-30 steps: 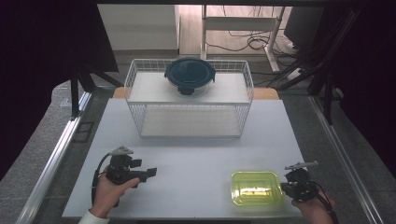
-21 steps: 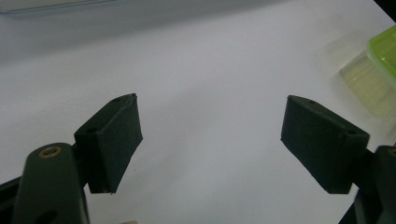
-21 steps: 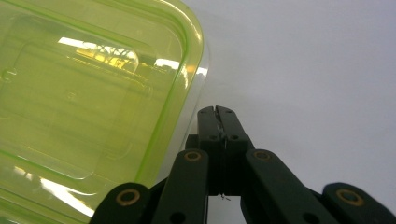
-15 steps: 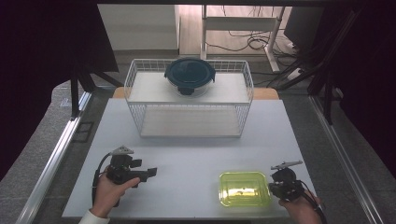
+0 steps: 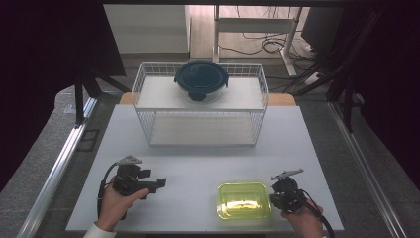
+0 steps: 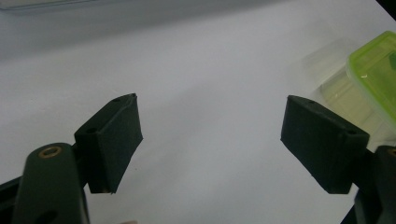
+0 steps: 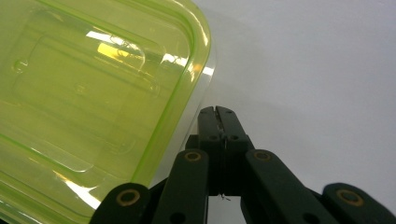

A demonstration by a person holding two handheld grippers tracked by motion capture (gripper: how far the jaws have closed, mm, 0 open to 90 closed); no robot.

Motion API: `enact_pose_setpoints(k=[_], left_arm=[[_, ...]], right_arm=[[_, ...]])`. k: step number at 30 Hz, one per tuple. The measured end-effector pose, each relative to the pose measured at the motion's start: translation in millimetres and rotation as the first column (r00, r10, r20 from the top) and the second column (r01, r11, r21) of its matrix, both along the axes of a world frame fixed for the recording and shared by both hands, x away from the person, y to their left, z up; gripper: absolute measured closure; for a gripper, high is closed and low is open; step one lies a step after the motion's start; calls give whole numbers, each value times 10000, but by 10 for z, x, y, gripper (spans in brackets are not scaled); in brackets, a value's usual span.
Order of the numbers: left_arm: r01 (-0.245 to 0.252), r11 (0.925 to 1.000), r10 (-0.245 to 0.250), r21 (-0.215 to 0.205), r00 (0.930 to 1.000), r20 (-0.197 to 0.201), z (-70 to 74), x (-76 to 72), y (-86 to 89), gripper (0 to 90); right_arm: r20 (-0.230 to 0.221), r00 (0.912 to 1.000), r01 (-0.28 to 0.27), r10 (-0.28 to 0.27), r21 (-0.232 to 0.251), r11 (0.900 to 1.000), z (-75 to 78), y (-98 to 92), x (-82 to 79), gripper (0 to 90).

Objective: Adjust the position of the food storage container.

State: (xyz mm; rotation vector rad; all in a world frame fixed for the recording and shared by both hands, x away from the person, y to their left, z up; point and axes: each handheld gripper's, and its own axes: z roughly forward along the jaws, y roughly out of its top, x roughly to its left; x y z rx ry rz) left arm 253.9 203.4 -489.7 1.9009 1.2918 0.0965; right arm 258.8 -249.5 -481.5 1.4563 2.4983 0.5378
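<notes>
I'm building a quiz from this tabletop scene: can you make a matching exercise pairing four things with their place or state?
Things:
1. left gripper
2. right gripper
3. green container
4. dark round lid

Place or state:
A. on the wire basket's upper shelf
B. jaws shut, empty
C. jaws wide open, empty
D. on the white table, beside the right gripper

Pairs: 1-C, 2-B, 3-D, 4-A

Left gripper [image 5: 157, 184] at lower left of the high view, held level in a hand [image 5: 115, 206], jaws spread wide. Right gripper [image 5: 275, 194] at lower right, jaws pressed together, hand [image 5: 303, 223] at the bottom edge.
</notes>
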Motion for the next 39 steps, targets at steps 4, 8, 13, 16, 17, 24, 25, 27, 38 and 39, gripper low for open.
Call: enact_pose_setpoints(k=[4,8,13,16,17,24,25,27,38,39], left_arm=[[20,10000,-20,20,10000,3,2,-1,5,193],[-16,10000,16,-22,10000,15,8,-6,4,193],[-20,10000,20,-21,10000,59,15,-11,10,193],[-55,10000,55,-33,10000,37,11,-5,25,193],[-77,10000,77,-45,10000,37,7,-4,29,193],[-93,9999,93,-47,9999,75,12,-10,31,195],[-99,9999,100,-39,9999,78,11,-8,30,196],[-125,9999,125,-53,9999,61,9,-5,28,196],[-113,9999,113,-61,9999,45,7,-11,27,196],[-114,9999,114,-58,9999,43,6,-11,28,196]], right_arm=[[-27,9998,-184,184,133,9997,-2,87,7,885],[-54,9991,-409,410,116,9991,-8,203,10,885],[-118,9962,-859,862,200,9961,-32,411,4,885],[-84,9943,-1061,1062,142,9943,-41,524,15,885],[-81,9938,-1109,1110,139,9937,-42,554,17,885],[15,9905,-1375,1375,135,9904,-62,673,18,885],[19,9903,-1391,1391,131,9902,-66,685,16,885],[9,9895,-1446,1446,171,9893,-77,705,17,885],[21,9871,-1602,1601,127,9870,-115,830,9,885],[37,9864,-1642,1642,123,9864,-122,842,10,884]])
